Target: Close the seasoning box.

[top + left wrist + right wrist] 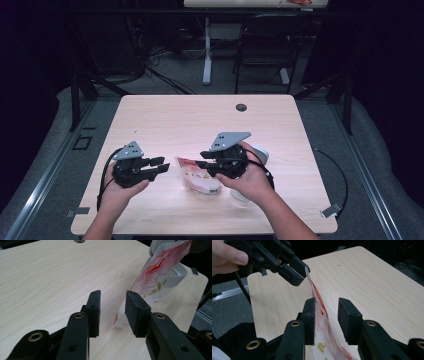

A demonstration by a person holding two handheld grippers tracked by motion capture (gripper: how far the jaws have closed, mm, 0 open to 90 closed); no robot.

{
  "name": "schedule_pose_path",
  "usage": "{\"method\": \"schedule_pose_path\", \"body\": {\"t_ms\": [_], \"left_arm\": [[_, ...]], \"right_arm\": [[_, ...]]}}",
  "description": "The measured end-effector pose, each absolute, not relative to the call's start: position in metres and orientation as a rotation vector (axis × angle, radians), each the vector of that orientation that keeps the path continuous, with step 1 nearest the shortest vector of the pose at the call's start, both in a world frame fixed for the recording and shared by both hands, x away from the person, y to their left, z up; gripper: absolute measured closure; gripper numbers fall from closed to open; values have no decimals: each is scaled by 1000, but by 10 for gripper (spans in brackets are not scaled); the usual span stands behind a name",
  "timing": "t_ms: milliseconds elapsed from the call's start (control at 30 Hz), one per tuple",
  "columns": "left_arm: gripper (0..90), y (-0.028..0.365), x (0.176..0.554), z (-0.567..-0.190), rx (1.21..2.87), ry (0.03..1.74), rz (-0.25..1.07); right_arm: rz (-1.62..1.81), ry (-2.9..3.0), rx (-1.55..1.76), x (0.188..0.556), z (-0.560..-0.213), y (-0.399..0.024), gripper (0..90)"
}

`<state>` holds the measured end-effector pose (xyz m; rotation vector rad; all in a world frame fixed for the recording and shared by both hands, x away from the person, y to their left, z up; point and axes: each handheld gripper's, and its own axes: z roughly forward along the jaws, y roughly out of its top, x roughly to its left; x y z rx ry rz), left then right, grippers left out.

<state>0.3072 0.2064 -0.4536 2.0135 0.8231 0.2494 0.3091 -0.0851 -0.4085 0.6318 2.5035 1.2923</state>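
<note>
A red-and-white plastic bag (pixel 197 177) sits near the front middle of the wooden table (pixel 200 115). My right gripper (pixel 200 159) reaches over it from the right. In the right gripper view the bag (pixel 323 327) stands on edge between the jaws of the right gripper (pixel 326 315). It leans on the left pad, with a gap to the right pad. My left gripper (pixel 162 165) faces the bag from the left, open. In the left gripper view the bag (pixel 155 277) rises to the right, its lower corner just past the right pad of the left gripper (pixel 113 307). The left gripper's tips (pixel 300 273) are at the bag's far corner.
A white round object (pixel 260 152) lies partly under the right hand and also appears behind the bag (pixel 178 275). A cable hole (pixel 241 107) marks the table's far edge. A chair (pixel 265 45) and a table leg stand beyond. The far half of the table is bare wood.
</note>
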Motion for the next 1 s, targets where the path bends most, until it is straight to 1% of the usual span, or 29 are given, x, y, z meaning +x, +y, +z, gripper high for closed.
{"method": "schedule_pose_path", "body": {"t_ms": [267,667,1000], "left_arm": [[657,206,308,-455,2019,823,248],[657,207,308,-456,2015,828,246],[657,207,308,-456,2016,831,245]], "right_arm": [[1267,2527,614,314,-412,-74,721],[1213,2548,592,316,-414,-62,736],[1155,2554,585,315,-417,-58,782]]}}
